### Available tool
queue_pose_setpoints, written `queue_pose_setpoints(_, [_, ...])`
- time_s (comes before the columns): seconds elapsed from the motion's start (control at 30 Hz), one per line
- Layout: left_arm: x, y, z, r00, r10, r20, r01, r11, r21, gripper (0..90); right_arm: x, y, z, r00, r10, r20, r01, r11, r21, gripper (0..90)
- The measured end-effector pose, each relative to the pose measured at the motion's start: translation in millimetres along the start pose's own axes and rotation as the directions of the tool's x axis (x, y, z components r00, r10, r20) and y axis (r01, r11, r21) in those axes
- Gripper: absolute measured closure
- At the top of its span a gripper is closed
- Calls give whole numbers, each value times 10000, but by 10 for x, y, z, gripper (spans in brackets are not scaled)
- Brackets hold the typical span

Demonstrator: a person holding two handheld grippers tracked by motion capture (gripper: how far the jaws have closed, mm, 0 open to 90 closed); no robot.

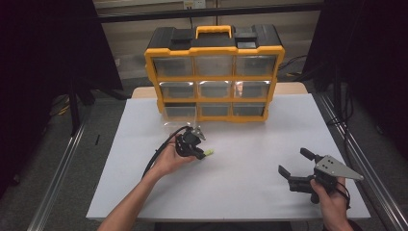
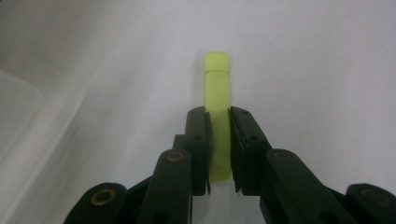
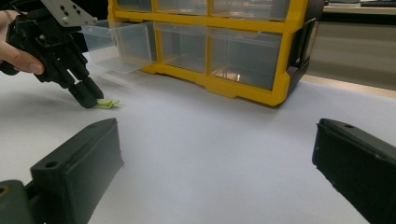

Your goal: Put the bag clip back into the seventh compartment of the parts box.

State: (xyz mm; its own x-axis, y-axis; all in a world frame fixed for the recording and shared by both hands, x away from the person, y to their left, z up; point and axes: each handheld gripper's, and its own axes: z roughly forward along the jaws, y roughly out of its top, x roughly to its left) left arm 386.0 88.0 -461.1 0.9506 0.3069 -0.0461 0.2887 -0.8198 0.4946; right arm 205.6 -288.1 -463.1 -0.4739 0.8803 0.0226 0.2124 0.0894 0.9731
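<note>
A little yellow-green strip [image 2: 218, 116] is clamped flat on the table [image 1: 250, 159] by the left gripper [image 1: 201, 153], at 6 o'clock from the organizer [image 1: 214, 72]. The right gripper [image 1: 294, 166] is held wide apart, nothing in it.

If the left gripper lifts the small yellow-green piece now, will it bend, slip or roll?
The yellow-green piece looks flat and straight beyond the left gripper, so probably stiff and unlikely to roll. It seems small and light. Its smooth surface might slip.

The high view is looking down across the table [image 1: 231, 192]; both gripper views are sitting low, sharing the yellow-green piece [image 2: 218, 116] near its middle.
</note>
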Motion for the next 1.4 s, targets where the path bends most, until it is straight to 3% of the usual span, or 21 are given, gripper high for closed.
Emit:
queue_pose_setpoints(0.2, [-23, -9, -4, 9994, -347, -91, 346, 9993, -110, 785, -2, 1, -5, 10000, 39, -43, -39, 10000, 13, 9])
queue_pose_setpoints(0.3, [-30, -9, -4, 9997, -154, -205, 151, 9998, -142, 785, -4, 2, -6, 10000, 63, -57, -63, 10000, 24, 9])
queue_pose_setpoints(0.4, [-29, -30, -7, 9992, -408, -54, 406, 9987, -297, 785, -10, 2, -6, 10000, -3, -32, 3, 10000, -15, 10])
queue_pose_setpoints(0.57, [-49, -16, -18, 9993, -362, 93, 367, 9972, -655, 785, -10, 2, -12, 10000, 73, 35, -73, 10000, -46, 9])
queue_pose_setpoints(0.67, [-91, 2, -37, 9989, -439, 186, 454, 9946, -936, 785, -13, 2, -11, 10000, 33, 12, -33, 10000, -36, 9])
queue_pose_setpoints(0.7, [-77, 13, -41, 9998, -145, 108, 156, 9931, -1164, 785, -11, 2, -14, 10000, 69, 14, -69, 10000, -27, 9])
queue_pose_setpoints(0.73, [-101, 8, -58, 9989, -439, 191, 459, 9922, -1162, 785, -11, 2, -14, 10000, 57, 3, -57, 10000, -15, 9])
queue_pose_setpoints(0.97, [-67, -18, -209, 9990, -441, 47, 442, 9828, -1792, 785, -13, 1, -18, 10000, 50, -1, -50, 10000, -36, 9])
queue_pose_setpoints(1.03, [-51, -39, -249, 9975, -665, 240, 703, 9716, -2260, 785, -12, 1, -14, 10000, 58, 8, -58, 10000, -60, 9])
queue_pose_setpoints(1.07, [-27, -50, -288, 9979, -588, 267, 634, 9702, -2338, 785, -11, 1, -12, 10000, 57, 18, -57, 10000, -67, 8])
queue_pose_setpoints(1.27, [20, -126, -477, 9943, -1064, 7, 1010, 9417, -3210, 785, -17, 0, -13, 10000, 47, 29, -47, 10000, -27, 2])
queue_pose_setpoints(1.3, [24, -134, -516, 9942, -1074, -42, 1003, 9411, -3228, 785, -15, 0, -11, 10000, 59, 29, -58, 10000, -33, 2])
queue_pose_setpoints(1.33, [20, -141, -535, 9930, -1180, -5, 1104, 9303, -3497, 785, -13, 0, -10, 10000, 65, 9, -65, 10000, -26, 2])
queue_pose_setpoints(1.4, [24, -142, -599, 9944, -1048, -106, 940, 9280, -3605, 785, -11, 1, -11, 10000, 78, -2, -78, 10000, -25, 2])
